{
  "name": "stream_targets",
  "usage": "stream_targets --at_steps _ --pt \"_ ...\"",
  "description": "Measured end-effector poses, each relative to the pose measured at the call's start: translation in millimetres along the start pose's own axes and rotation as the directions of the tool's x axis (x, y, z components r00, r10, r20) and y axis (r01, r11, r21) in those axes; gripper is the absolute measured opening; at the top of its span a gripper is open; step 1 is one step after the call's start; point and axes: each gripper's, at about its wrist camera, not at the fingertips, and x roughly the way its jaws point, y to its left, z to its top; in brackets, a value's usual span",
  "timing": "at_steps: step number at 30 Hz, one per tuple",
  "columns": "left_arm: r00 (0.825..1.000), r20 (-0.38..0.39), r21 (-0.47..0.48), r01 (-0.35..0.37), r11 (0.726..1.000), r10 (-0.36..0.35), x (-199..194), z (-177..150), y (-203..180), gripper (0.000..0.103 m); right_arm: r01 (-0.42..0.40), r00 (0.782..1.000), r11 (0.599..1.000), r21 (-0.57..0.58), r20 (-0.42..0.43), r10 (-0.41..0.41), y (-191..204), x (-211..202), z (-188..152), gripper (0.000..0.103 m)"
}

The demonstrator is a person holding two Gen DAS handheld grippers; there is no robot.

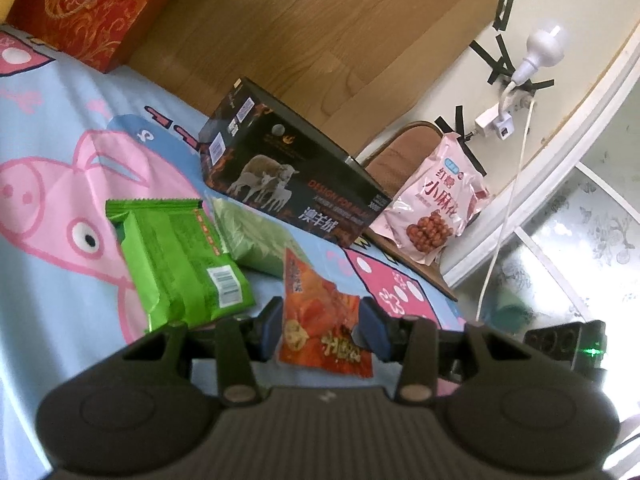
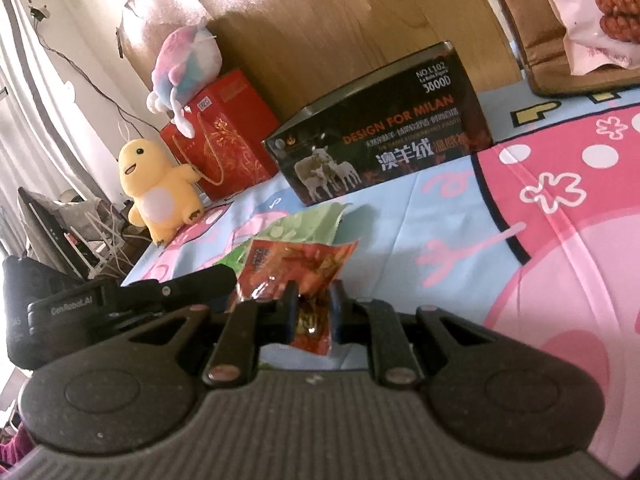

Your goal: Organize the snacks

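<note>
An orange-red snack packet (image 1: 320, 320) lies on the cartoon bedsheet between the fingers of my left gripper (image 1: 322, 326), whose jaws stand apart on either side of it. My right gripper (image 2: 313, 312) is shut on the same red packet (image 2: 298, 268). A bright green snack pack (image 1: 180, 256) lies to the left, with a pale green packet (image 1: 256, 236) behind it; the pale green one also shows in the right wrist view (image 2: 296, 228). A black box printed with sheep (image 1: 288, 176) stands on the bed beyond, also in the right wrist view (image 2: 380, 132).
A pink snack bag (image 1: 432, 208) leans on a chair by the wall. A red gift bag (image 2: 224, 140), a yellow plush toy (image 2: 160, 188) and a pastel plush (image 2: 184, 64) sit by the wooden headboard (image 1: 320, 32). A lamp and cable (image 1: 536, 60) hang on the wall.
</note>
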Motion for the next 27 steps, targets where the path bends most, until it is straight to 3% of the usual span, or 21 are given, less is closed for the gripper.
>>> stream_targets --at_steps 19,27 --pt "1.0 0.025 0.018 -0.008 1.0 0.007 -4.6 0.7 -5.1 0.041 -0.003 1.0 0.999 -0.033 0.024 0.003 4.5 -2.2 -0.7 0.017" --pt "0.997 0.078 0.064 0.0 0.998 -0.005 -10.3 38.9 -19.9 0.041 -0.024 0.995 0.995 -0.1 0.089 0.033 24.4 -7.9 22.8 0.017"
